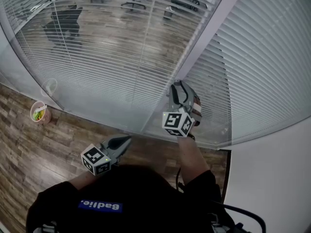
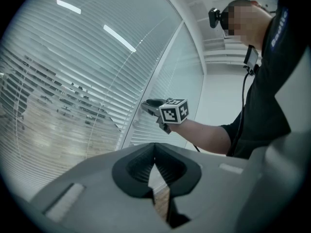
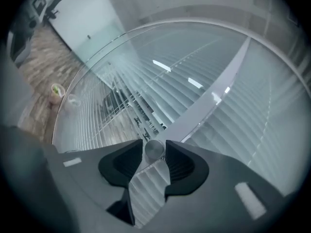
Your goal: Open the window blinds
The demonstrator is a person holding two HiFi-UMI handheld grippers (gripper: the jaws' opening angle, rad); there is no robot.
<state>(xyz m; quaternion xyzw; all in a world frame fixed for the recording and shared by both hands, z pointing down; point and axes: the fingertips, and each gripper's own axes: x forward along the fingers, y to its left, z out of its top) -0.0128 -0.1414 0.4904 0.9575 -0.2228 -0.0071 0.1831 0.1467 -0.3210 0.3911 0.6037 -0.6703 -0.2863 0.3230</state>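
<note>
White slatted blinds (image 1: 112, 57) hang behind a glass wall, their slats partly turned so a room shows through. A pale upright frame post (image 1: 204, 38) splits them from a second panel of blinds (image 1: 272, 72). My right gripper (image 1: 177, 86) reaches level to the post. In the right gripper view its jaw tips sit against both sides of a small round silver knob (image 3: 154, 148). My left gripper (image 1: 127, 139) hangs lower and to the left, off the glass, jaws together with nothing in them. The left gripper view shows the right gripper (image 2: 146, 102) at the post.
A pink cup (image 1: 40, 113) with green contents and a clear cup (image 1: 49, 87) stand on the wood floor (image 1: 29, 149) at the foot of the glass, far left. A white wall (image 1: 272, 178) closes off the right side. Office chairs show beyond the glass.
</note>
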